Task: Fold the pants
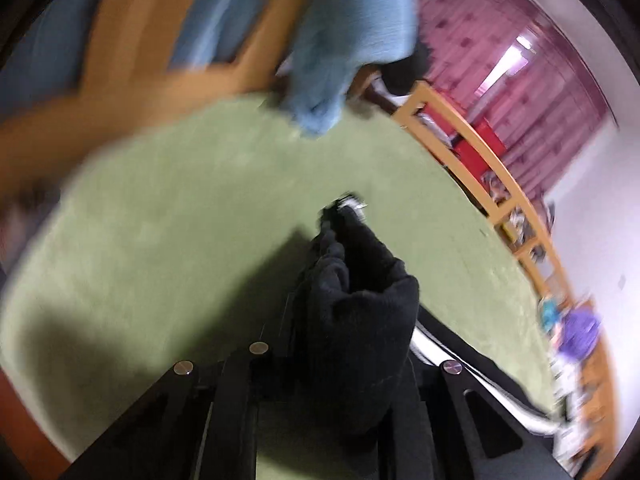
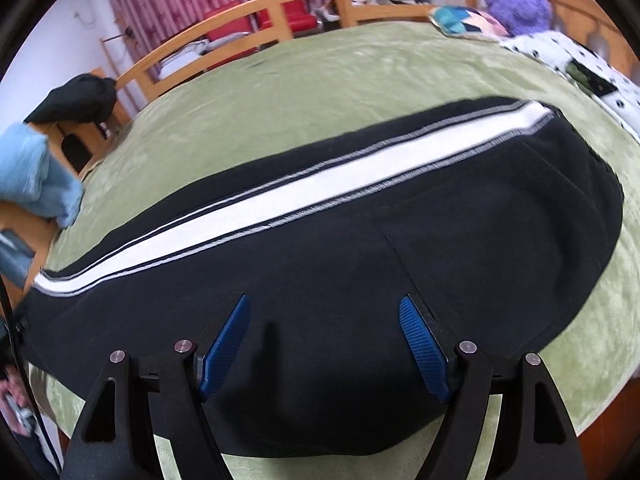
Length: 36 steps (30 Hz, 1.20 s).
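The pants [image 2: 360, 264], black with a white side stripe [image 2: 280, 208], lie spread flat along the green bed cover [image 2: 320, 80]. The waist end points toward the pillows and the leg end runs toward the foot of the bed.

Right claw [image 2: 324, 344]: its jaws stand wide apart with nothing between them. The blue ribbed pads [image 2: 424, 352] hover just above the black fabric near its closer edge. The pants extend forward and to both sides of this claw; the stripe runs across the view beyond the fingertips.

Left claw [image 1: 336, 220]: its jaws are pressed together on a bunched fold of the pants [image 1: 360, 300]. The gathered black cloth fills the space between the fingers and hides the pads. The fold is raised clear of the bed cover [image 1: 180, 220], and it casts a shadow on the cover to the left. This view is motion-blurred.

A light blue towel [image 2: 32, 172] hangs over the wooden bed frame [image 2: 224, 28] at the foot end. A purple plush toy [image 2: 516, 0] sits by the headboard.
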Available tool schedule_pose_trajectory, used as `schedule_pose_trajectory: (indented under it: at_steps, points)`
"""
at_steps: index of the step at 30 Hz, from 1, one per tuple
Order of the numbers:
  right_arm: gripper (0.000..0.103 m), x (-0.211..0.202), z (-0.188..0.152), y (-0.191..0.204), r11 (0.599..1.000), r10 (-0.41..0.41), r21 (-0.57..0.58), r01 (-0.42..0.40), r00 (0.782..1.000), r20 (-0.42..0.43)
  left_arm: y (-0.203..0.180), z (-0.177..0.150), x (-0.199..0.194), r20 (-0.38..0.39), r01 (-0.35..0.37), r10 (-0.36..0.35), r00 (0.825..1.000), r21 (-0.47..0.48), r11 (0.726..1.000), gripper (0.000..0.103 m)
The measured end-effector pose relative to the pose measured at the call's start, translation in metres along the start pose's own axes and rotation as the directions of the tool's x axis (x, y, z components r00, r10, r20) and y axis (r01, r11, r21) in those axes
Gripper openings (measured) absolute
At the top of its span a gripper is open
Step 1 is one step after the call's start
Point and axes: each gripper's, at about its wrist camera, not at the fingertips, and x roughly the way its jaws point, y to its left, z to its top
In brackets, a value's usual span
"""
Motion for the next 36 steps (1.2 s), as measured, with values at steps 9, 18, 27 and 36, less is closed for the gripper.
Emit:
schedule_pose_trajectory:
  at_steps: [9,18,27,36]
  points:
    - [0.077,-0.031,0.01,-0.015,1.0,0.02,-0.024,-0.017,0.994,0.106,-0.214,-0.003,-0.075,0.061,0.177,-0.228,0.972,0.447,0.877,0.014]
    - [0.077,-0.065,0.004,-0.078,0.997,0.03,0.061,-0.039,0.988,0.155,-0.393,-0.143,-0.041,-0.236,0.403,-0.328,0.915,0.593,0.697,0.018]
    - [0.077,-0.064,-0.015,-0.106,0.991,0.083,0.095,-0.096,0.988,0.131,-0.353,-0.194,-0.003,-0.508,0.531,-0.285,0.813,0.445,0.721,0.07]
    - [0.077,-0.022,-0.001,-0.029,0.937,0.349,0.014,-0.35,0.936,0.054,-0.233,-0.121,-0.017,-0.28,0.238,-0.123,0.952,0.426,0.873,0.074]
